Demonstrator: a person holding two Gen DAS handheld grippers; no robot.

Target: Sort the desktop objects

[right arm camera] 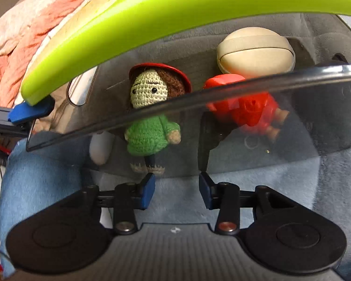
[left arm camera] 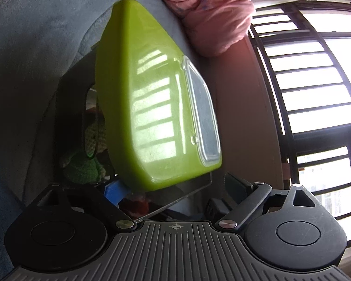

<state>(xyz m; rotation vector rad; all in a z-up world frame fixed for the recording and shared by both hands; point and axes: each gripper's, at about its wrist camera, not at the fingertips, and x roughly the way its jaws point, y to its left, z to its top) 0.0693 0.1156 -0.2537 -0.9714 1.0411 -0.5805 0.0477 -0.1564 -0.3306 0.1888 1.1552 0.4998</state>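
- Left gripper (left arm camera: 175, 194): jaws spread wide; one blue pad sits under the edge of the lime-green lid (left arm camera: 156, 98), propping it up rather than pinching it.
- Lid raised over a smoked clear storage box (right arm camera: 292, 140); in the right wrist view the lid (right arm camera: 175, 16) arcs from 9 o'clock up to 2 o'clock.
- Inside the box: crochet doll (right arm camera: 152, 117) in a green coat and red hat at centre; red toy figure (right arm camera: 250, 107) at 2 o'clock; beige round case (right arm camera: 255, 49) behind it at 1 o'clock.
- Right gripper (right arm camera: 176, 192): jaws apart, holding nothing, just outside the box's near wall at 6 o'clock.
- Box rests on blue plush fabric (right arm camera: 46, 175).
- Judgement: items appear stowed; the closing stage. Next move calls for lowering the lid squarely onto the rim.
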